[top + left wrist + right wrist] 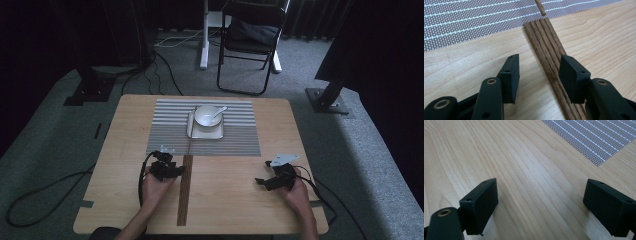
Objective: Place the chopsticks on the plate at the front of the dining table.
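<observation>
A dark grooved wooden strip (184, 197) of several sticks side by side lies lengthwise on the table, from the striped placemat (235, 140) toward the front edge. My left gripper (180, 170) sits at the strip's left side near its far end. In the left gripper view, my left gripper (539, 75) is open, its right jaw resting over the strip (546, 47) and its left jaw over bare wood. A single thin stick (540, 7) lies on the placemat (474, 22) just beyond. My right gripper (263, 172) stands wide open over bare tabletop (529, 182), holding nothing.
A white square plate (216, 135) with a white bowl (206, 116) and spoon (219, 111) sits at the middle of the placemat. A placemat corner (599, 137) lies ahead of the right gripper. A folding chair (250, 40) and stand legs are on the carpet beyond the table.
</observation>
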The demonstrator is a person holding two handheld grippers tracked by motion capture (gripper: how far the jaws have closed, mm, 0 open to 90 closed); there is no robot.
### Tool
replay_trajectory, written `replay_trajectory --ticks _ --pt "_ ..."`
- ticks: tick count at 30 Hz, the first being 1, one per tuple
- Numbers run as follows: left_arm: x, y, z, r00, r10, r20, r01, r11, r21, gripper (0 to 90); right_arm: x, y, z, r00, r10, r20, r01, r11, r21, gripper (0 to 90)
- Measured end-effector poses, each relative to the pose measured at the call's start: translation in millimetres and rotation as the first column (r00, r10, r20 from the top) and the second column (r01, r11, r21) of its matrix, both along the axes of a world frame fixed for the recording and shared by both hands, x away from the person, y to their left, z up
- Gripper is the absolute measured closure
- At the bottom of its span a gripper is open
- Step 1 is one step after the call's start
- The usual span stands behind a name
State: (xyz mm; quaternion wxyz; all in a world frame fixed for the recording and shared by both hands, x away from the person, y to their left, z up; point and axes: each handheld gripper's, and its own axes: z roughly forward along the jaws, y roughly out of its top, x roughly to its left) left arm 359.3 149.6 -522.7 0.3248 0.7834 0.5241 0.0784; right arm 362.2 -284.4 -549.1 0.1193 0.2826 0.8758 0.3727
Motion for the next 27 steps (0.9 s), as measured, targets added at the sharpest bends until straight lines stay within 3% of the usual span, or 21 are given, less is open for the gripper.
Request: replay_trajectory --ticks 13,27 --pt "-6.6 -2.8 -1.5 0.9999 -0.015 -0.004 0.015 0.9995 0.028 54.5 0.1 -0.1 0.0 1.0 0.001 0.0 -0.001 1.0 0.0 12.1" --pt "-12.2 -5.8 -1.6 0.9996 -0.017 0.023 0.015 0.9967 0.08 57.2 0.0 -0.1 0.0 1.0 0.001 0.0 -0.001 1.0 -0.001 12.1"
